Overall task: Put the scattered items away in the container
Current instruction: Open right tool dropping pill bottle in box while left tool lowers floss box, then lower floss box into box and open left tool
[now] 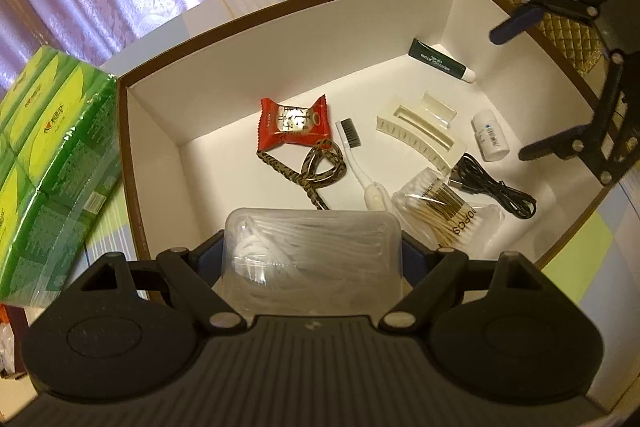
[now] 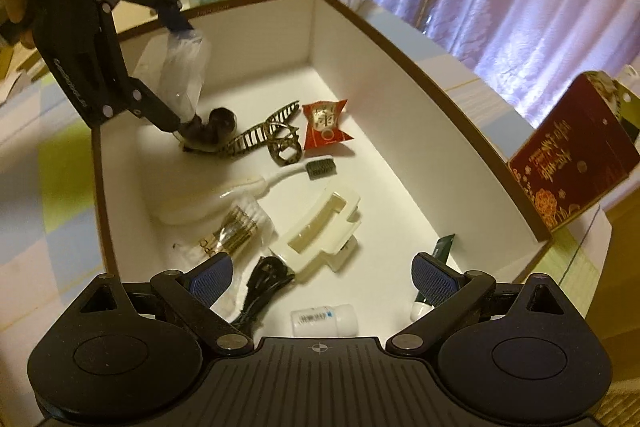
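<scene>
Your clear plastic case [image 1: 312,255] of white floss picks hangs just above the white, brown-rimmed box [image 1: 320,39], where candy [image 1: 294,125], brush [image 1: 352,151] and clip [image 1: 420,131] lie.

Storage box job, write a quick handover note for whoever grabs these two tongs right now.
Left tongs: shut on the clear plastic case, held over the near end of the box.
Right tongs: open, empty, above the box's other end.
Already in the box: red candy packet, toothbrush, cream hair claw, cotton swabs, black cable, white bottle, green tube.
Left: release the case inside.
</scene>
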